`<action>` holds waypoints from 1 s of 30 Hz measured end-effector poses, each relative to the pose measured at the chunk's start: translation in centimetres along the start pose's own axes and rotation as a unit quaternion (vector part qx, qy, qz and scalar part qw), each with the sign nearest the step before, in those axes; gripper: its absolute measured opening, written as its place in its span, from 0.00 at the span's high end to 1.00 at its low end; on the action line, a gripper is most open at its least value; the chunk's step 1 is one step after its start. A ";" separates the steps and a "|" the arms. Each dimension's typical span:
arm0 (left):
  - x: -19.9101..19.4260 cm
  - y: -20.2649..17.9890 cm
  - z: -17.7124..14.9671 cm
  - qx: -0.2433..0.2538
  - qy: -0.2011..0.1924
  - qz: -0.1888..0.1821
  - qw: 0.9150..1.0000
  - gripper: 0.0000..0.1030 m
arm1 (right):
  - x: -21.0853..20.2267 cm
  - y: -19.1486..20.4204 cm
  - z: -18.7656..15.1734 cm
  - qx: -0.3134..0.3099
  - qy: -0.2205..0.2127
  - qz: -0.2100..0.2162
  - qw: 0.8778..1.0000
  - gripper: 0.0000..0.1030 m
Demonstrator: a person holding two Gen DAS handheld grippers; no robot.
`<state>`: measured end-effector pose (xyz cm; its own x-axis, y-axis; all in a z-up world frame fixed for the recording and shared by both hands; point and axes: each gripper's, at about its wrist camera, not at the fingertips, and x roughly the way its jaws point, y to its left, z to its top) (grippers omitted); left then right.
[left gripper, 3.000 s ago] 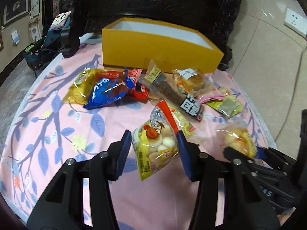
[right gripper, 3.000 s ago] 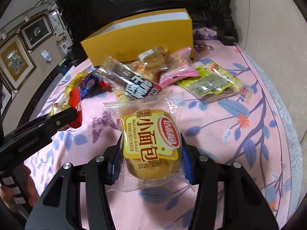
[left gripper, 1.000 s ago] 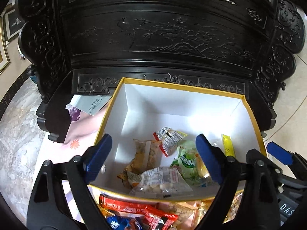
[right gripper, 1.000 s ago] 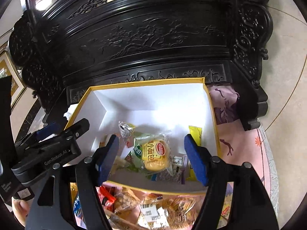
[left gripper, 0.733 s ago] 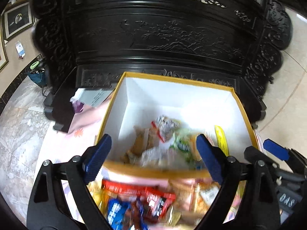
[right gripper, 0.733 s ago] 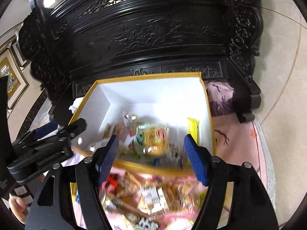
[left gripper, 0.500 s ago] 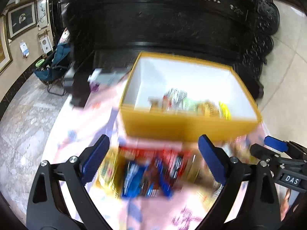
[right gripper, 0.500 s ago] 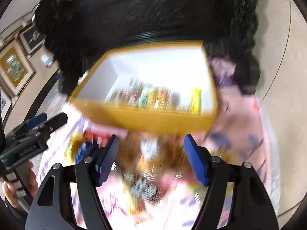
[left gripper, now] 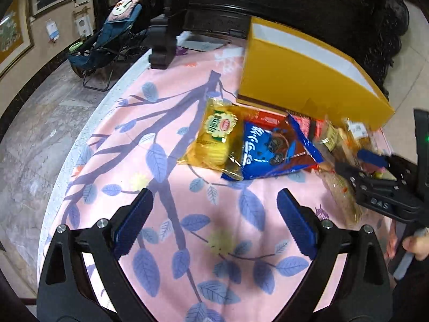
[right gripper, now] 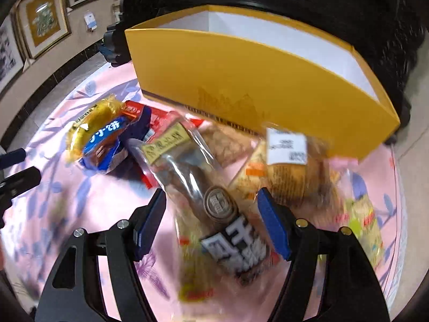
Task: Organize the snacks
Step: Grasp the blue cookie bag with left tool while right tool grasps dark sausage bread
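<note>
Here we hold our left gripper (left gripper: 214, 222) wide and empty above the pink tablecloth (left gripper: 171, 123). Our right gripper (right gripper: 213, 222) gapes around a dark snack packet (right gripper: 214, 201) without pressing it, beside the yellow box (right gripper: 257, 86).

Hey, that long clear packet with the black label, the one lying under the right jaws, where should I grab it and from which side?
Take the long clear packet across its narrow middle, just above the black label, coming down from above. It lies flat, running lengthwise away from the right gripper, whose open jaws already straddle its width. Its far end lies over other snacks near the yellow box, so lift straight up, probably.
</note>
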<state>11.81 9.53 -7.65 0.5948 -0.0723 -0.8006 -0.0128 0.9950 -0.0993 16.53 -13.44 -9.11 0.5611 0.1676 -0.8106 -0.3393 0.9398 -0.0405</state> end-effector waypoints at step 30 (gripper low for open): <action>10.6 -8.1 3.4 0.155 -0.008 -0.005 0.988 0.26 | -0.4 -2.7 -5.3 0.126 0.041 0.085 0.988 0.58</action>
<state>20.95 0.96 -13.37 0.6060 -0.0841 -0.7910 0.2393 0.9676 0.0804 13.27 -17.62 -11.79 0.4459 0.3139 -0.8382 -0.2190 0.9463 0.2379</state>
